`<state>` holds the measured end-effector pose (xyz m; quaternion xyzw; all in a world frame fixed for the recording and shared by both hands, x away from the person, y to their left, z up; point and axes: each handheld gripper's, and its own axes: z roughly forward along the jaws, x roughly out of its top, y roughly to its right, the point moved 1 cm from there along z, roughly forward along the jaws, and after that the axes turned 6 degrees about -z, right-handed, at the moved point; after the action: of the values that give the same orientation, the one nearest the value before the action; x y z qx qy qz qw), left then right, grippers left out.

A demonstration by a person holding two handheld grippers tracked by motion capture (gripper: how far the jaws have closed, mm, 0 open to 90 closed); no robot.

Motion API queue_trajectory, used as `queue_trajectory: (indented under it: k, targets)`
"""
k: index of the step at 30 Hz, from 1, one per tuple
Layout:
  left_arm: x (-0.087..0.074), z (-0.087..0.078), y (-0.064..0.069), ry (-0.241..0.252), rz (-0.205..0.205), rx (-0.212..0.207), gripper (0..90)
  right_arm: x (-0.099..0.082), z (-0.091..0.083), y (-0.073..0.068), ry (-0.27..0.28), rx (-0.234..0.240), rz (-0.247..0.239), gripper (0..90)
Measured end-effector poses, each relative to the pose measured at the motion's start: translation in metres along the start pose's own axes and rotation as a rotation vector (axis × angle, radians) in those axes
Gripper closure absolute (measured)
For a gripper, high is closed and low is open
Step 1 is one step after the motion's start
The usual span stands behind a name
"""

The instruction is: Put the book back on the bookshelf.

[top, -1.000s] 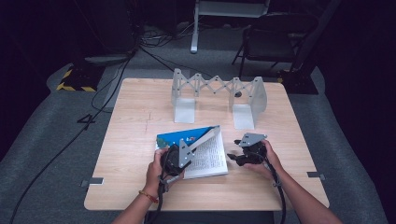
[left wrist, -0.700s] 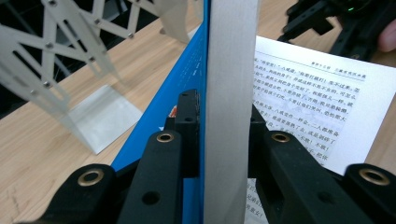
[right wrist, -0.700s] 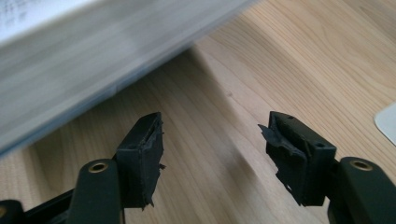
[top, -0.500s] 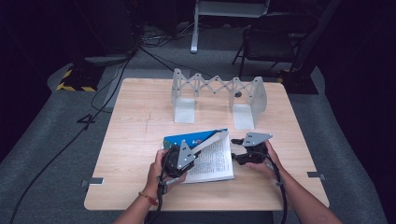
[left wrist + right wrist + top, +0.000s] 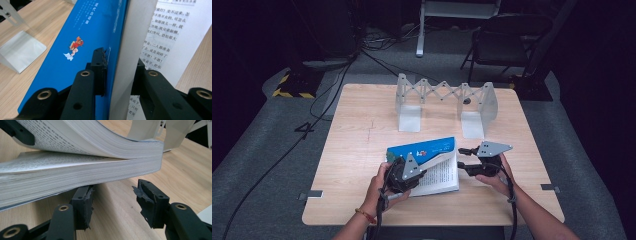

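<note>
My left claw (image 5: 412,167) is clamped on the raised front part of the blue-covered paperback book (image 5: 424,150), one jaw on the glossy blue cover (image 5: 82,42) and the other behind a sheaf of white pages (image 5: 125,50). The book lies near the front edge of the pale wooden surface (image 5: 357,150), roughly midway between its left and right edges, its lower block of pages flat and its printed text (image 5: 162,32) exposed. My right claw (image 5: 466,159) sits just off the book's right-hand edge; its jaws have just been closing, yet they stand apart with bare wood between them, gripping nothing, their pads (image 5: 147,195) rough and frayed. By my judgement the opening is partly done: the cover and first pages are lifted and curved, but the lifted part has yet to be laid flat. The page block (image 5: 82,172) is thick, matte and finely layered. A white folding bookend rack (image 5: 444,100) with zigzag lattice stands toward the far edge.
</note>
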<state>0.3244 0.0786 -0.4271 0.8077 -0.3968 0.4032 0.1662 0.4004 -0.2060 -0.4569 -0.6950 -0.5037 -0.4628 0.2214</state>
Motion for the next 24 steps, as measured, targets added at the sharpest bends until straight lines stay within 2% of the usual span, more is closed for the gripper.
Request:
queue_trajectory:
  k: [2,3,4,7,9,13,18,24]
  targets:
    - [0.002,0.000,0.000,0.014,-0.008,-0.014,74.2,0.003,-0.006,0.002,0.018,-0.011,0.010,48.3]
    - [0.004,0.002,0.001,0.025,-0.012,-0.031,74.2,0.003,-0.006,0.002,0.018,-0.011,0.010,48.3]
    - [0.009,0.004,0.003,0.035,-0.008,-0.054,74.2,0.005,-0.014,0.006,0.033,-0.032,0.012,48.4]
    - [0.017,0.011,0.007,0.052,0.011,-0.074,74.0,0.006,-0.024,0.011,0.038,-0.059,0.004,48.4]
    - [0.022,0.015,0.009,0.067,0.029,-0.083,73.8,0.006,-0.031,0.015,0.047,-0.075,0.016,48.9]
    - [0.028,0.020,0.010,0.118,0.055,-0.115,73.2,0.011,-0.045,0.019,0.072,-0.101,-0.016,53.3]
    - [0.037,0.027,0.008,0.143,0.052,-0.135,73.2,0.016,-0.056,0.025,0.080,-0.132,-0.021,54.6]
    - [0.045,0.030,0.006,0.191,0.045,-0.147,73.4,0.025,-0.067,0.029,0.121,-0.152,-0.021,55.8]
